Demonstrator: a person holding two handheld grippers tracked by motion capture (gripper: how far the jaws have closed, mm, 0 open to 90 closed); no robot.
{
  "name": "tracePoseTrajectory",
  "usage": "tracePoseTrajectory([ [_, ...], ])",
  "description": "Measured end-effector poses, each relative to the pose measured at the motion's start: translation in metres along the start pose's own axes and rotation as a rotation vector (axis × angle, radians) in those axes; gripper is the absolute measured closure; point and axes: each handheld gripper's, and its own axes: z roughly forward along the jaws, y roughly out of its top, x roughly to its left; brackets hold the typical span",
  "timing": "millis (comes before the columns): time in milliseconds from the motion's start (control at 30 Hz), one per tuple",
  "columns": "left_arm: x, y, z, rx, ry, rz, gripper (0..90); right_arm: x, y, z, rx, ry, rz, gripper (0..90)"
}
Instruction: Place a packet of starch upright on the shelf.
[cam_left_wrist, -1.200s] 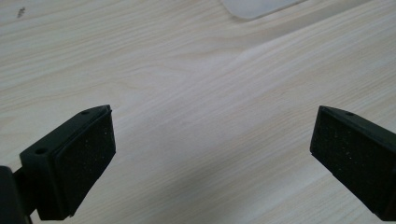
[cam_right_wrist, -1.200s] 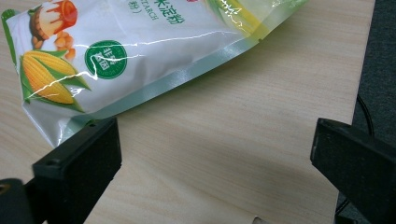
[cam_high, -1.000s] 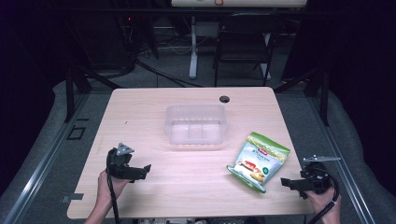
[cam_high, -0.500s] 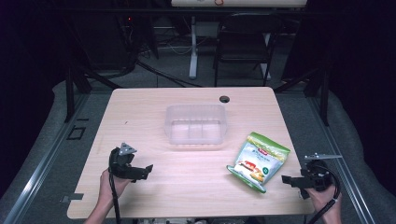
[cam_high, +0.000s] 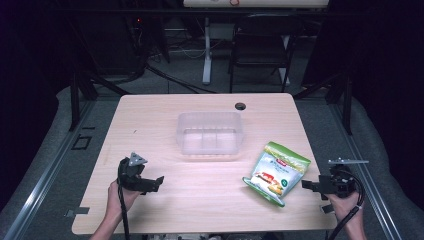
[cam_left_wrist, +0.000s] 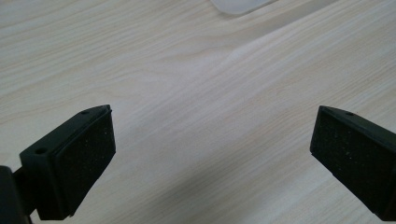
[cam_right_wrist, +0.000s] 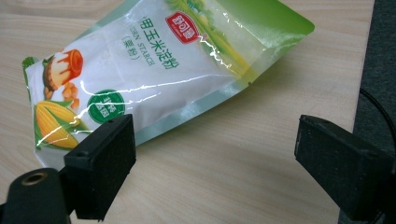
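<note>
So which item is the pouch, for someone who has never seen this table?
On the wooden table, look right of the clear plastic bin. The corn starch pouch lies flat there: glossy green and white, printed with corn, the table's one colourful item.

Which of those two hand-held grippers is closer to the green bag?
The right hand-held gripper: it sits just beside the green bag of corn starch. The left hand-held gripper is across the table, over bare wood.
</note>
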Motion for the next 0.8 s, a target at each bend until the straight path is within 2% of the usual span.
tracePoseTrajectory([
  [300, -0.003, 0.002, 0.002, 0.0, -0.001, 0.014, 0.2, -0.005, 0.015, 0.014, 0.002, 0.001, 0.005, 14.1],
  [367, -0.004, 0.002, 0.002, 0.002, -0.003, 0.016, 0.2, -0.005, 0.019, 0.018, 0.017, 0.007, 0.003, 14.2],
  [433, -0.004, 0.002, 0.001, 0.005, -0.008, 0.019, 0.2, -0.004, 0.023, 0.021, 0.021, -0.008, 0.004, 14.5],
  [500, -0.004, 0.002, 0.001, 0.005, -0.006, 0.019, 0.2, -0.005, 0.027, 0.024, 0.018, -0.004, 0.013, 14.8],
  [600, -0.004, 0.002, 0.003, 0.01, -0.006, 0.022, 0.2, -0.008, 0.032, 0.028, 0.022, -0.025, 0.025, 15.6],
  [800, -0.007, 0.003, 0.001, 0.002, -0.004, 0.041, 0.2, -0.02, 0.038, 0.033, 0.017, -0.012, 0.057, 15.8],
])
